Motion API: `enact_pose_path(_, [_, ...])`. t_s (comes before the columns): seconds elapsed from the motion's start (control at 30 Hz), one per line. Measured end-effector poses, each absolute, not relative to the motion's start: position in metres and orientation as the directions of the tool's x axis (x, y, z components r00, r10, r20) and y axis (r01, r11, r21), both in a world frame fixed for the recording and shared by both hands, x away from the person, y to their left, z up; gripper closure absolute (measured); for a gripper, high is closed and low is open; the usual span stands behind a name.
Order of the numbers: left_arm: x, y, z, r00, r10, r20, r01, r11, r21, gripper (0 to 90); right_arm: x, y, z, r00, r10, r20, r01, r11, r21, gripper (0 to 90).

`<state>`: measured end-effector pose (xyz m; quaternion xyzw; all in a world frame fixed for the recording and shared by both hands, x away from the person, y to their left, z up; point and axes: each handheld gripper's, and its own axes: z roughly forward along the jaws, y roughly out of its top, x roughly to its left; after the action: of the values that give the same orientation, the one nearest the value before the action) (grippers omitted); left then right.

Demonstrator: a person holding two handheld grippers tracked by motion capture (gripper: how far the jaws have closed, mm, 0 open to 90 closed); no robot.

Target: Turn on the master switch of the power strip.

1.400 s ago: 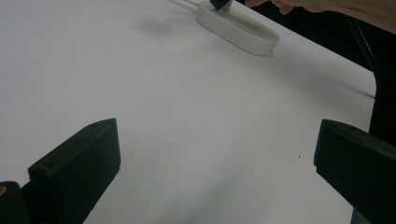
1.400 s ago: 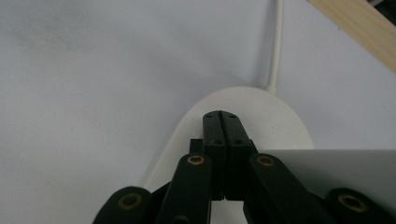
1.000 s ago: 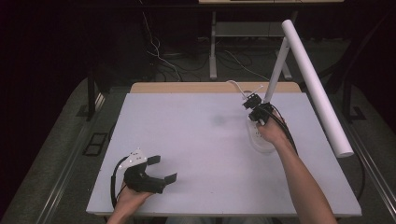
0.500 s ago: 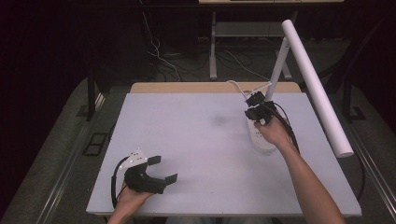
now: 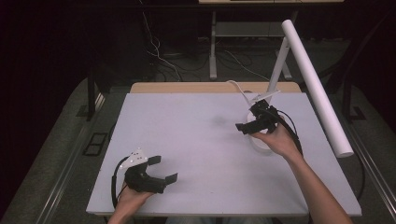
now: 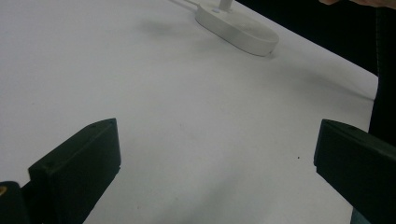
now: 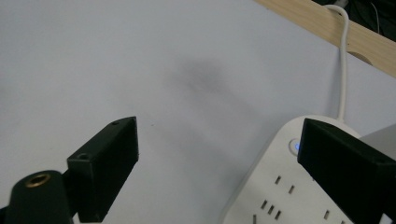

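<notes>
A white desk lamp stands at the table's right: its long tube head [image 5: 315, 84] slants over the right edge and its stem [image 5: 276, 65] runs down to a white oval base [image 5: 261, 142] [image 6: 238, 30]. That base [image 7: 280, 186] carries socket slots and a blue-lit button [image 7: 294, 146]. My right gripper [image 5: 250, 116] [image 7: 219, 140] hovers just above and left of the base; its jaws have just been opening and nothing is between them. Near the front left edge, my left gripper [image 5: 166, 169] [image 6: 217, 140] rests open and holds nothing.
The grey-white table top [image 5: 196, 121] has a wooden strip along its back edge. A white cable [image 5: 238, 87] [image 7: 343, 60] runs from the base over that back edge. Dark floor, cables and table legs lie beyond.
The right gripper has come away from the lamp's stem, moving left, nearer and a little up, and its jaws now stand apart. The left gripper has stayed put.
</notes>
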<state>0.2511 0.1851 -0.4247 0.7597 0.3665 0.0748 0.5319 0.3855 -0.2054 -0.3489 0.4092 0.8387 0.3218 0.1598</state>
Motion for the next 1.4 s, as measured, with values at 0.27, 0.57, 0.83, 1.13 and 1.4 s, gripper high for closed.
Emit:
enact_pose_path(0.27, [0.251,0.184,-0.425,0.722,0.634,-0.278,0.48,-0.169,0.861,0.0,0.364,-0.217,-0.348,-0.652,0.756,0.058,0.559,0.427,0.711,0.1])
enact_pose_path(0.57, [0.251,0.184,-0.425,0.72,0.635,-0.281,0.481,-0.163,0.861,0.0,0.34,-0.235,-0.347,-0.649,0.754,0.097,0.553,0.381,0.741,0.2])
enact_pose_path(0.83, [0.251,0.184,-0.425,0.719,0.635,-0.281,0.48,-0.162,0.862,0.0,0.323,-0.249,-0.353,-0.639,0.757,0.137,0.568,0.344,0.747,0.2])
enact_pose_path(1.13, [0.251,0.185,-0.425,0.716,0.638,-0.284,0.484,-0.159,0.861,0.0,0.304,-0.262,-0.364,-0.63,0.759,0.165,0.57,0.308,0.762,0.2])
enact_pose_path(1.4, [0.251,0.185,-0.425,0.715,0.638,-0.286,0.484,-0.157,0.861,0.0,0.285,-0.271,-0.379,-0.619,0.761,0.192,0.573,0.271,0.774,0.2])
